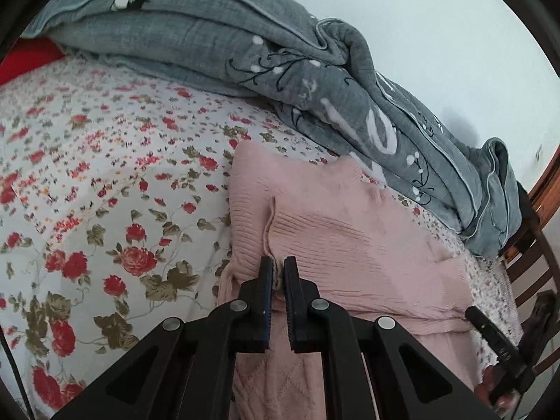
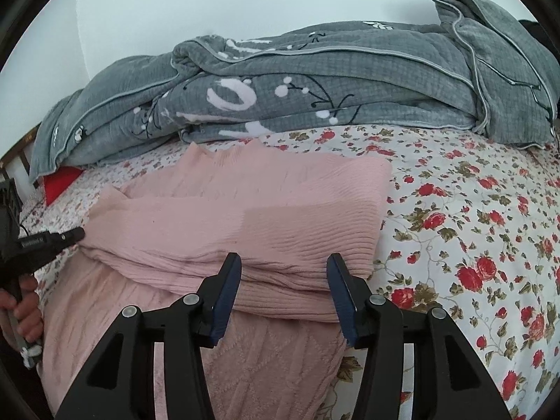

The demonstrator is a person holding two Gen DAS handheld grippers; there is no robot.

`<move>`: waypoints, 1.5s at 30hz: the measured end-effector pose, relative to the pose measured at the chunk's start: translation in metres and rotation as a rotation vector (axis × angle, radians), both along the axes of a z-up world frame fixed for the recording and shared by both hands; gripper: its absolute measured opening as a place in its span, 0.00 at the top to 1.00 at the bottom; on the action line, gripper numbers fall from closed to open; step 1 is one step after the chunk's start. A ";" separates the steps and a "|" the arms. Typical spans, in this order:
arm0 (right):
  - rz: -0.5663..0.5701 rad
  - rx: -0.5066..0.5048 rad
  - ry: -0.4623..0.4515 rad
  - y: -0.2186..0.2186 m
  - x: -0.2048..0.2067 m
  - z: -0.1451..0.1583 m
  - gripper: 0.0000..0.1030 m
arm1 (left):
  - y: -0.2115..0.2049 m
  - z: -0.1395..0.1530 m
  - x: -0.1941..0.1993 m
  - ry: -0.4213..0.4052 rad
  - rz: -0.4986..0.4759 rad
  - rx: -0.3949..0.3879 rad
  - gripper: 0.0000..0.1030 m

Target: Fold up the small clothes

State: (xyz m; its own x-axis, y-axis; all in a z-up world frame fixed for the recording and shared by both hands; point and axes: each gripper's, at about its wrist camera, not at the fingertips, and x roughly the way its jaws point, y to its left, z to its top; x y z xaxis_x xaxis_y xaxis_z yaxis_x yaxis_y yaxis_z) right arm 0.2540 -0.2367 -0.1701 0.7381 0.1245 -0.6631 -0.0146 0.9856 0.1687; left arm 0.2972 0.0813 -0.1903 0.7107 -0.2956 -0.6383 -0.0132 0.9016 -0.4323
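Observation:
A pink knitted sweater lies partly folded on the floral bedsheet; it also shows in the right wrist view. My left gripper is shut on a pinched ridge of the sweater's near-left edge. It appears from the side in the right wrist view at the sweater's left edge. My right gripper is open, its fingers either side of the folded layers at the near edge, holding nothing. It shows at the lower right of the left wrist view.
A rumpled grey quilt runs along the back of the bed against the white wall. A red item peeks out under it. A wooden chair stands beside the bed. The floral sheet extends right of the sweater.

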 end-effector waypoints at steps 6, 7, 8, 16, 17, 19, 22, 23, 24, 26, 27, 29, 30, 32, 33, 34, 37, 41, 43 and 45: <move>-0.023 0.043 -0.039 -0.008 -0.005 0.010 0.51 | 0.001 0.015 -0.010 -0.089 0.020 0.007 0.93; -0.031 0.048 -0.048 -0.010 -0.007 0.013 0.51 | 0.001 0.018 -0.012 -0.106 0.030 0.018 0.93; -0.038 0.065 -0.065 -0.013 -0.009 0.018 0.51 | 0.002 0.021 -0.014 -0.126 0.037 0.026 0.93; -0.142 0.048 -0.023 -0.027 -0.001 0.010 0.50 | 0.004 0.027 -0.014 -0.179 0.020 -0.038 0.93; -0.148 0.037 0.010 -0.026 0.003 0.004 0.51 | 0.000 0.024 -0.012 -0.166 0.014 -0.032 0.93; -0.158 0.013 0.069 -0.025 0.009 -0.005 0.51 | -0.011 0.016 -0.006 -0.134 -0.007 0.011 0.93; -0.157 0.008 0.074 -0.026 0.009 -0.008 0.51 | -0.027 0.003 0.004 -0.076 -0.046 0.070 0.93; -0.159 0.007 0.074 -0.026 0.008 -0.008 0.51 | -0.032 -0.002 0.008 -0.043 -0.055 0.086 0.93; -0.159 0.005 0.077 -0.026 0.008 -0.009 0.51 | -0.034 -0.006 0.011 -0.019 -0.060 0.096 0.93; -0.153 -0.006 0.083 -0.023 0.008 -0.011 0.51 | -0.036 -0.009 0.014 0.000 -0.065 0.105 0.93; -0.151 -0.015 0.082 -0.021 0.007 -0.011 0.51 | -0.035 -0.008 0.013 -0.003 -0.065 0.102 0.93; -0.146 -0.041 0.079 -0.016 0.007 -0.010 0.51 | -0.034 -0.009 0.012 -0.003 -0.065 0.100 0.93; -0.145 -0.053 0.078 -0.014 0.007 -0.010 0.51 | -0.034 -0.010 0.012 0.001 -0.065 0.100 0.93; -0.144 -0.070 0.078 -0.011 0.007 -0.010 0.51 | -0.034 -0.010 0.012 0.002 -0.067 0.100 0.91; -0.144 -0.071 0.078 -0.011 0.007 -0.010 0.51 | -0.034 -0.009 0.012 0.001 -0.070 0.099 0.89; -0.144 -0.071 0.078 -0.011 0.007 -0.010 0.51 | -0.035 -0.009 0.012 -0.001 -0.075 0.100 0.88; -0.145 -0.063 0.081 -0.013 0.008 -0.009 0.51 | -0.040 -0.009 0.012 -0.004 -0.081 0.119 0.85; -0.147 -0.058 0.084 -0.014 0.009 -0.010 0.51 | -0.042 -0.008 0.012 -0.007 -0.087 0.132 0.81; -0.147 -0.059 0.084 -0.014 0.009 -0.010 0.51 | -0.041 -0.008 0.011 -0.008 -0.089 0.133 0.80; -0.147 -0.058 0.084 -0.014 0.009 -0.010 0.50 | -0.041 -0.007 0.011 -0.009 -0.091 0.136 0.78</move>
State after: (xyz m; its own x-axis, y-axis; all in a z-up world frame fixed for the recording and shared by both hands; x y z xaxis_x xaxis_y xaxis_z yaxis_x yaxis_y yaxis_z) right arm 0.2629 -0.2508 -0.1800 0.6873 -0.0209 -0.7260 0.1420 0.9842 0.1061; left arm 0.3083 0.0399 -0.1978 0.6911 -0.2706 -0.6702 0.0747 0.9490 -0.3062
